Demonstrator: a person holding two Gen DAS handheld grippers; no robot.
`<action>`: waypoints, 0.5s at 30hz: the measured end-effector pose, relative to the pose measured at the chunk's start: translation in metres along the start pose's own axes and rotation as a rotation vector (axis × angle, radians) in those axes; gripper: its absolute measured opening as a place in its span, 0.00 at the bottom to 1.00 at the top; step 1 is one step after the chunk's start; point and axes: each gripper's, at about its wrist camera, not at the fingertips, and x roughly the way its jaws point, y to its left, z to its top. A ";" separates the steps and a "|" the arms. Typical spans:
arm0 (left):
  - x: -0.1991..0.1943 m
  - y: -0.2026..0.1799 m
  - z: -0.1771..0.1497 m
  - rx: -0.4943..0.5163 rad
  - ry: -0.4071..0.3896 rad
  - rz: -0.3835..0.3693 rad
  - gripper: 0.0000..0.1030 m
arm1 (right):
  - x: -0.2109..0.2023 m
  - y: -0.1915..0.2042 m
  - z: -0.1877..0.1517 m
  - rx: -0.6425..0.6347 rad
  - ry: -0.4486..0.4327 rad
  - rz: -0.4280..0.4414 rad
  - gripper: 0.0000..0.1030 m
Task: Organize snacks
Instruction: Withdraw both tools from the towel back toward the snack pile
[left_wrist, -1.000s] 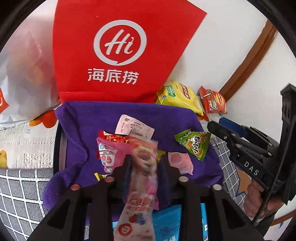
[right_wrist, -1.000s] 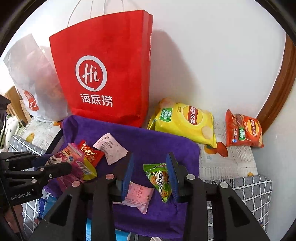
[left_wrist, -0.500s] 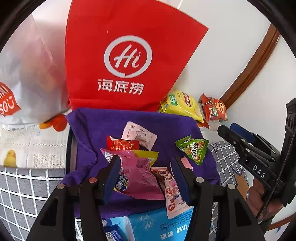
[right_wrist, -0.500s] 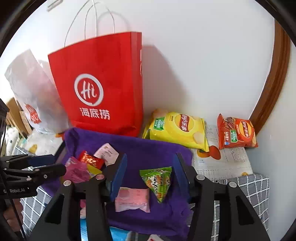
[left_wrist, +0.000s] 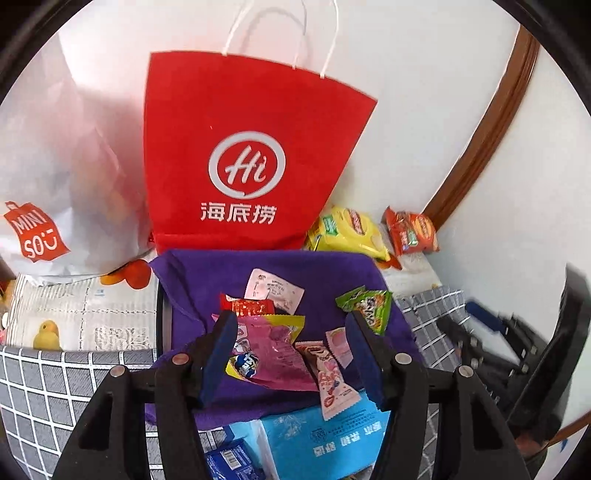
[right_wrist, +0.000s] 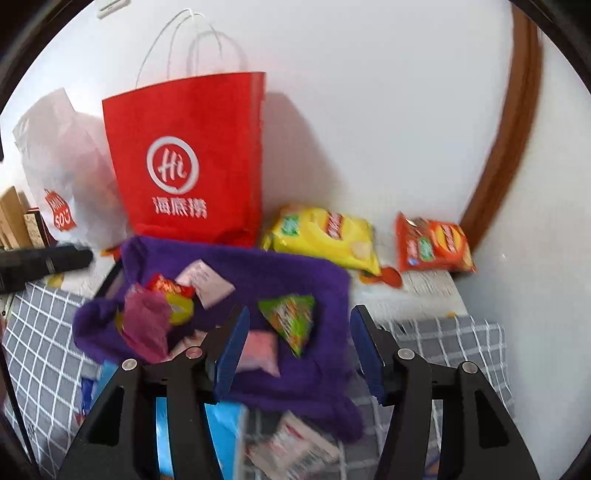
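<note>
A purple cloth holds several small snack packs: a magenta bag, a long pink stick pack, a green triangular pack, a red pack, a white sachet and a pink sachet. My left gripper is open and empty above the magenta bag and stick pack. My right gripper is open and empty above the cloth's right part.
A red paper bag stands behind the cloth, with a white plastic bag to its left. A yellow chip bag and an orange chip bag lie by the wall. A blue box lies in front.
My left gripper opened and let go of the pink stick pack, which now lies on the cloth. Both grippers pulled back and up; the right one opened wider.
</note>
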 end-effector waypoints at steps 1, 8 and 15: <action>-0.003 -0.001 0.000 0.001 -0.007 -0.004 0.57 | -0.002 -0.005 -0.006 0.012 0.013 0.004 0.55; -0.022 -0.022 -0.001 0.076 -0.042 0.005 0.61 | -0.003 -0.027 -0.060 0.038 0.090 -0.015 0.55; -0.031 -0.021 0.001 0.066 -0.072 0.019 0.64 | 0.024 -0.034 -0.110 0.118 0.197 0.073 0.55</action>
